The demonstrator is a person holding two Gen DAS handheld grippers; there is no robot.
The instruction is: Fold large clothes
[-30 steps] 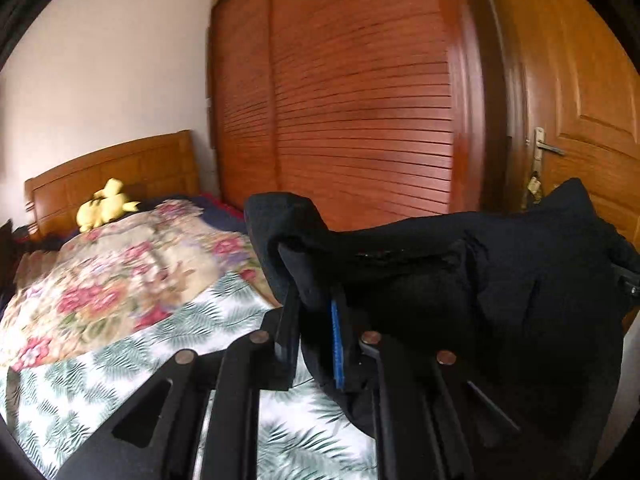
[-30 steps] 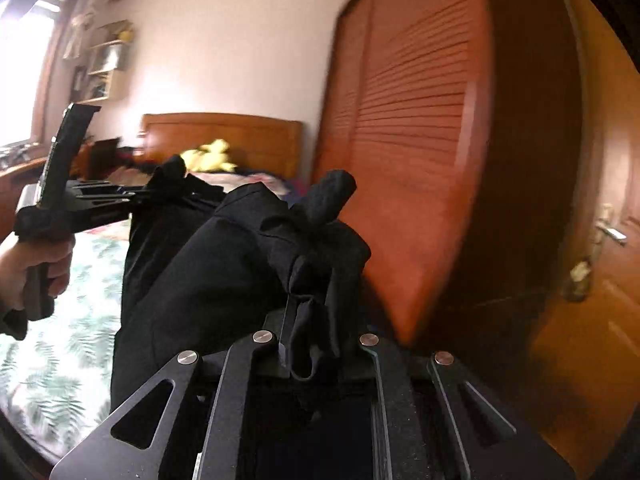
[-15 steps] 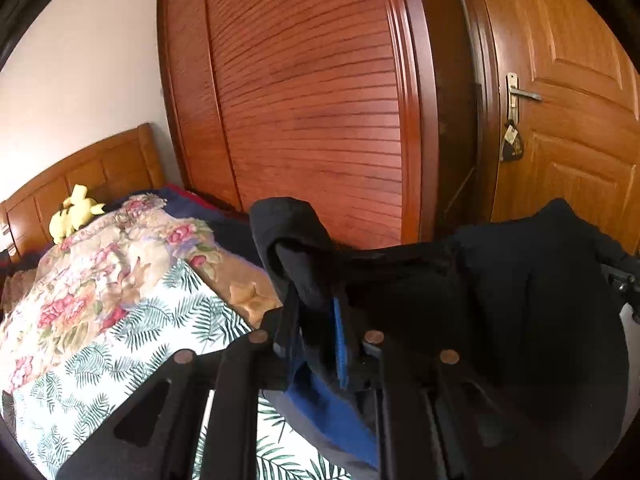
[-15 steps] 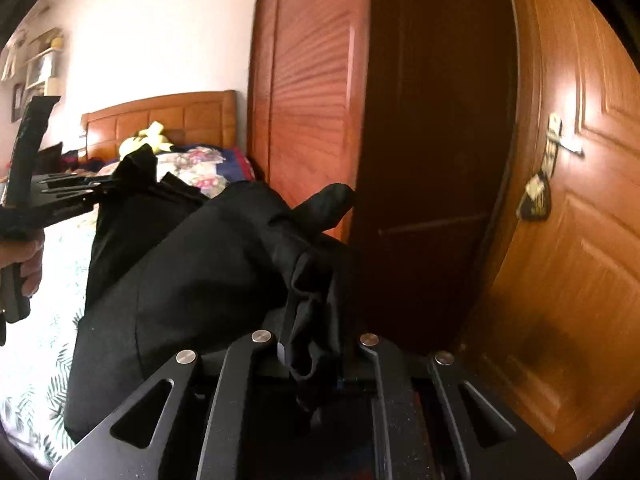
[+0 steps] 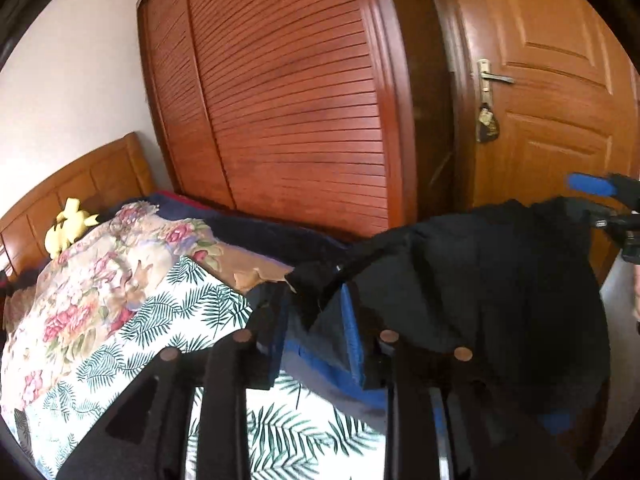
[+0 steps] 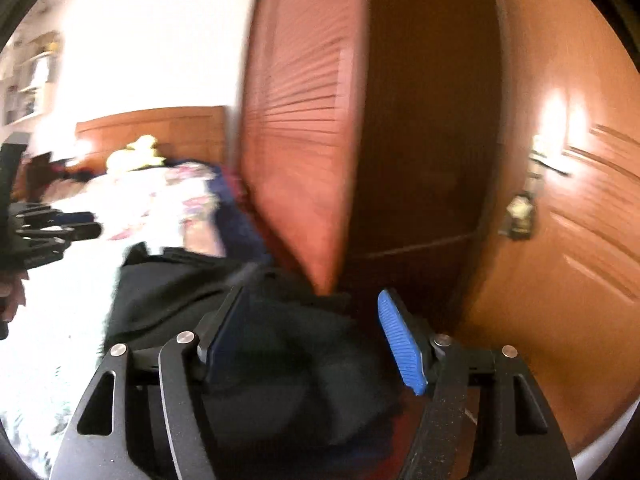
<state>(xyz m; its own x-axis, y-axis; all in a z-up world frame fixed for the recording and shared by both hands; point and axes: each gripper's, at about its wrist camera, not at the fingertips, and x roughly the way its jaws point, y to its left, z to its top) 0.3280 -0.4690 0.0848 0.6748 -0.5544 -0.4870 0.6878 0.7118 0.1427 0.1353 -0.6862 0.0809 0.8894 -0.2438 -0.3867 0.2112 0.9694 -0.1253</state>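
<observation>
A black garment (image 5: 480, 280) with blue lining sags over the bed's near corner. My left gripper (image 5: 316, 320) has its jaws opening. A loose corner of the cloth lies between the parted fingers, and the pads do not press on it. In the right wrist view, which is blurred, the black garment (image 6: 180, 296) lies slumped low on the bed. My right gripper (image 6: 312, 320) is above it, jaws opening wide, with its blue pad (image 6: 400, 344) bare. Each gripper shows at the edge of the other's view: right gripper (image 5: 600, 200), left gripper (image 6: 48, 232).
The bed carries a leaf-print sheet (image 5: 160, 340), a floral quilt (image 5: 100, 272) and a yellow plush toy (image 5: 66, 230) by the headboard. A slatted wooden wardrobe (image 5: 288, 100) stands close behind the bed. A wooden door (image 5: 552, 80) is to its right.
Both grippers have come down toward the bed. The right gripper let go of the black cloth, which dropped. The left jaws have parted and the cloth corner has gone slack between them.
</observation>
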